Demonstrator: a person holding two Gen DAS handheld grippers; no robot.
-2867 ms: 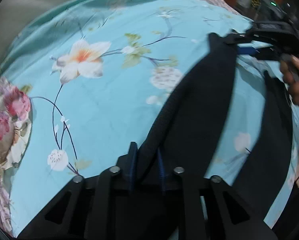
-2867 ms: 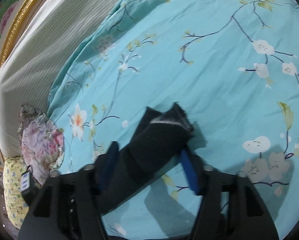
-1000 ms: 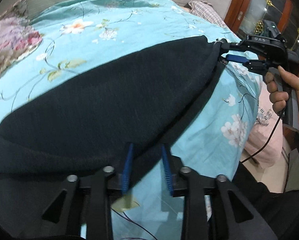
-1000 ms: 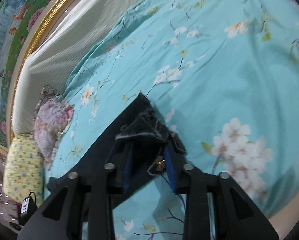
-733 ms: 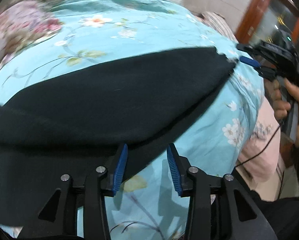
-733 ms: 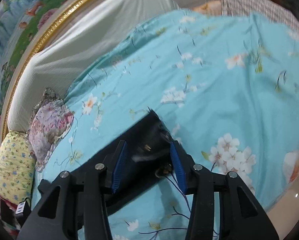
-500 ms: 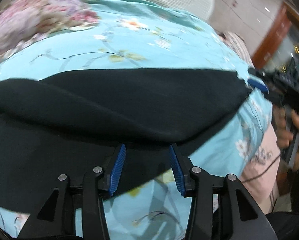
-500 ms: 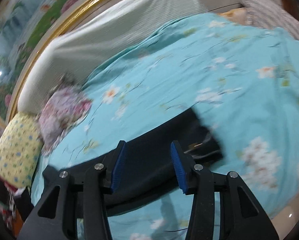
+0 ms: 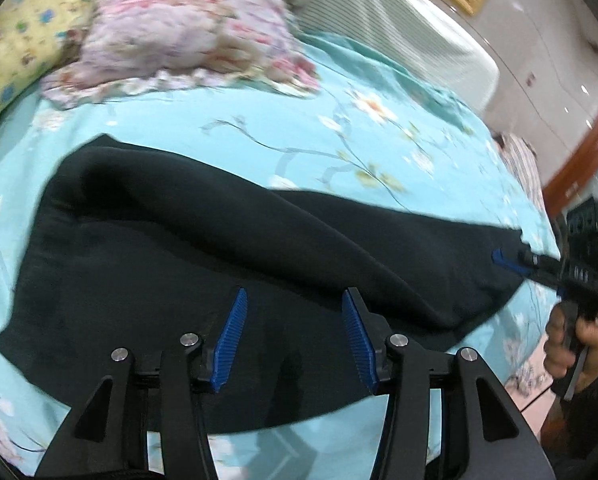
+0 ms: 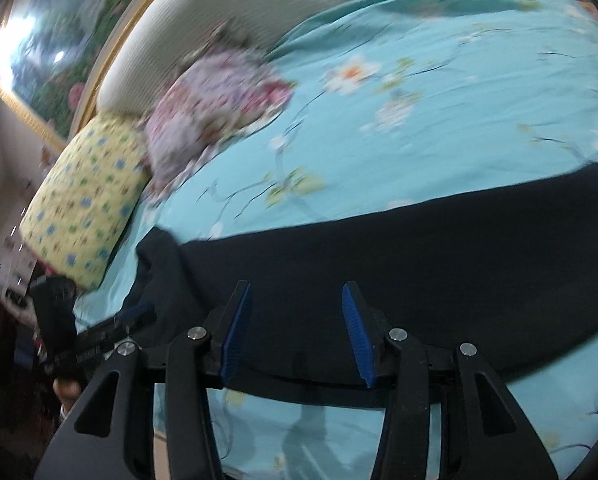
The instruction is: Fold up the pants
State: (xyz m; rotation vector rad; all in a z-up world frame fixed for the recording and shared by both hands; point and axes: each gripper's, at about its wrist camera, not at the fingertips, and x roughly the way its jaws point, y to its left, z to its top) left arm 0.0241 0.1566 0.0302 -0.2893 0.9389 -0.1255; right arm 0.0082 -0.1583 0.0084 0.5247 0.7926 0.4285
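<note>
- Black pants (image 9: 187,264) lie folded lengthwise across the turquoise floral bedspread (image 9: 339,148), one leg stacked on the other, fold ridge running left to right.
- Left hand-held gripper (image 9: 291,336): jaws have just been opening, now parted with nothing between the blue pads; it hangs over the near edge of the fabric.
- Right hand-held gripper (image 10: 295,328): jaws have just been opening too, parted and empty, over the middle of the pants.
- Open bedspread beyond the far edge of the pants up to the pillows; only a thin strip of bedspread on the near side.
- Left view only: right gripper body and hand (image 9: 579,336) at the bed's right edge, beside the pants' end.
- Right view only: yellow pillow (image 10: 83,200), pink floral pillow (image 10: 215,108), gold-framed painting (image 10: 71,60); the other gripper shows low left.
</note>
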